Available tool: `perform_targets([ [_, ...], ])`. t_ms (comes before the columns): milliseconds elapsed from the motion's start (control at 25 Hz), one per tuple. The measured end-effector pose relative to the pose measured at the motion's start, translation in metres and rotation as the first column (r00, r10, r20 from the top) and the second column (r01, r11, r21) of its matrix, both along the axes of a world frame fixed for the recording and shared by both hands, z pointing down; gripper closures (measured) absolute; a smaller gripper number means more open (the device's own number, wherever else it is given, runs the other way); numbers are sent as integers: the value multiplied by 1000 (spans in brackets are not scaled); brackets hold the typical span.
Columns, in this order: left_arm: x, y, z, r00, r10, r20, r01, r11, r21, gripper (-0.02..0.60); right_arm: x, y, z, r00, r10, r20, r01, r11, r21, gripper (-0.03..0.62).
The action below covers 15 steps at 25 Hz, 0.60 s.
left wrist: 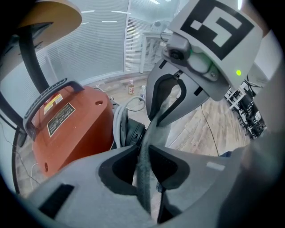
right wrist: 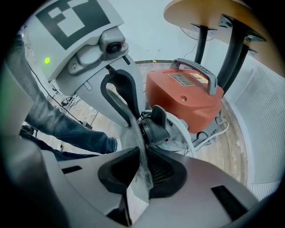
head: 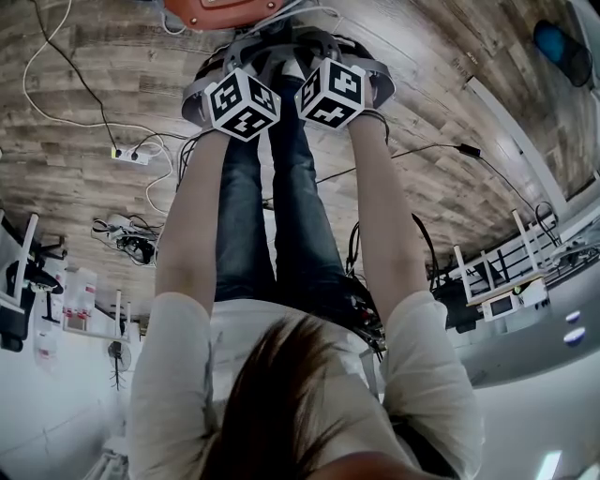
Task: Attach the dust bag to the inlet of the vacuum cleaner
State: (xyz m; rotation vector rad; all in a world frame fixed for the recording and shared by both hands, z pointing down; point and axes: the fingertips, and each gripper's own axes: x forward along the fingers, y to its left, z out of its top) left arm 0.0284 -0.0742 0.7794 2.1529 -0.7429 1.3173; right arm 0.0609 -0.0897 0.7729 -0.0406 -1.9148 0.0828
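The orange vacuum cleaner (right wrist: 182, 95) stands on the wood floor, and its top edge shows in the head view (head: 211, 9). A black round inlet (right wrist: 156, 127) with a pale hose (right wrist: 185, 136) faces me. The grey dust bag (left wrist: 146, 178) stretches as a thin strip between both grippers. My left gripper (left wrist: 143, 153) is shut on one edge of it, just right of the vacuum cleaner (left wrist: 71, 129) and its inlet (left wrist: 131, 133). My right gripper (right wrist: 141, 156) pinches the bag (right wrist: 137, 138) at the opposite edge. The two marker cubes (head: 242, 103) (head: 331, 92) sit side by side, hiding the jaws from the head view.
A round table (right wrist: 209, 13) on black legs stands over the vacuum cleaner. A power strip (head: 127, 155) and loose cables lie on the floor to the left. The person's legs in jeans (head: 272, 216) stand right behind the grippers. White blinds (left wrist: 102, 44) line the far wall.
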Motion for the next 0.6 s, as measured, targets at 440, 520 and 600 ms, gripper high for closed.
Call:
perform_targets([
  [440, 0, 2, 2, 995, -100, 14, 100, 994, -35, 486, 0, 0, 0, 995, 92, -33, -90, 995, 49, 519],
  [520, 0, 2, 2, 993, -118, 12, 118, 992, -46, 486, 1, 0, -1, 994, 108, -30, -107, 993, 45, 517],
  [600, 0, 3, 2, 993, -121, 11, 122, 991, -51, 486, 1, 0, -1, 992, 128, -20, -127, 991, 34, 514],
])
